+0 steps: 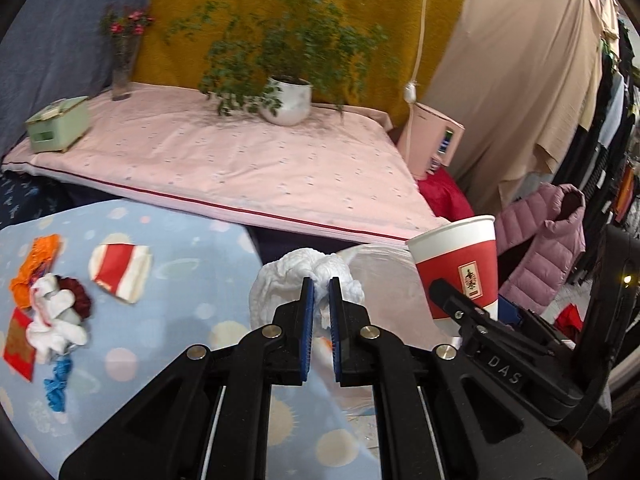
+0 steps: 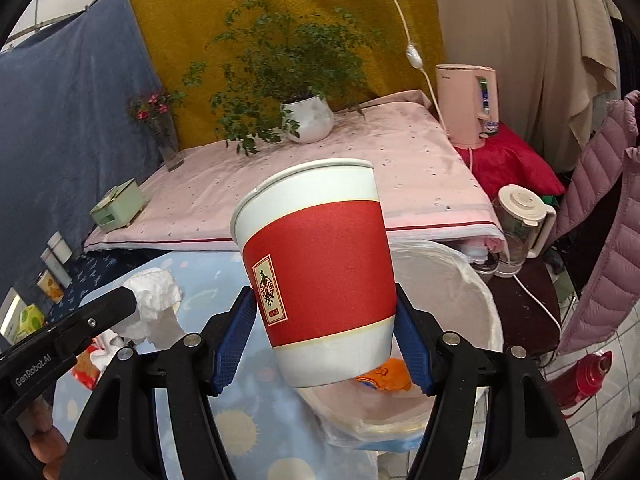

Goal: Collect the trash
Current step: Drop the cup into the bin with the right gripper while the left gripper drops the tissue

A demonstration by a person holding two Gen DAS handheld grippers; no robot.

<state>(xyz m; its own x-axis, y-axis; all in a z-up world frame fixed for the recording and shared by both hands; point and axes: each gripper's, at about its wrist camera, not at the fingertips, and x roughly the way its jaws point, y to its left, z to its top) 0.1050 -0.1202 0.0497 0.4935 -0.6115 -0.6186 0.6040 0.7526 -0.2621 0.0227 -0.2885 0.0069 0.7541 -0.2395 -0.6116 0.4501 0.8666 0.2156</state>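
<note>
My left gripper point(image 1: 321, 285) is shut on a crumpled white tissue point(image 1: 288, 280), held above the blue patterned tablecloth point(image 1: 180, 288); the tissue also shows in the right wrist view point(image 2: 154, 292). My right gripper point(image 2: 324, 312) is shut on a red and white paper cup point(image 2: 320, 272), held upright and slightly tilted over a bin lined with a clear bag point(image 2: 448, 280). The cup shows at the right in the left wrist view point(image 1: 458, 264). An orange wrapper point(image 2: 390, 374) lies inside the bin. More trash lies on the cloth at the left: a flattened red and white cup point(image 1: 120, 270), orange wrapper point(image 1: 36, 268), white tissues point(image 1: 54, 320).
A pink-covered table point(image 1: 240, 160) behind holds a potted plant point(image 1: 286, 98), a flower vase point(image 1: 122, 68) and a green box point(image 1: 58, 124). A pink kettle point(image 2: 468, 104), a glass jug point(image 2: 520, 216), a red thermos point(image 2: 580, 376) and a pink jacket point(image 2: 608, 220) stand at the right.
</note>
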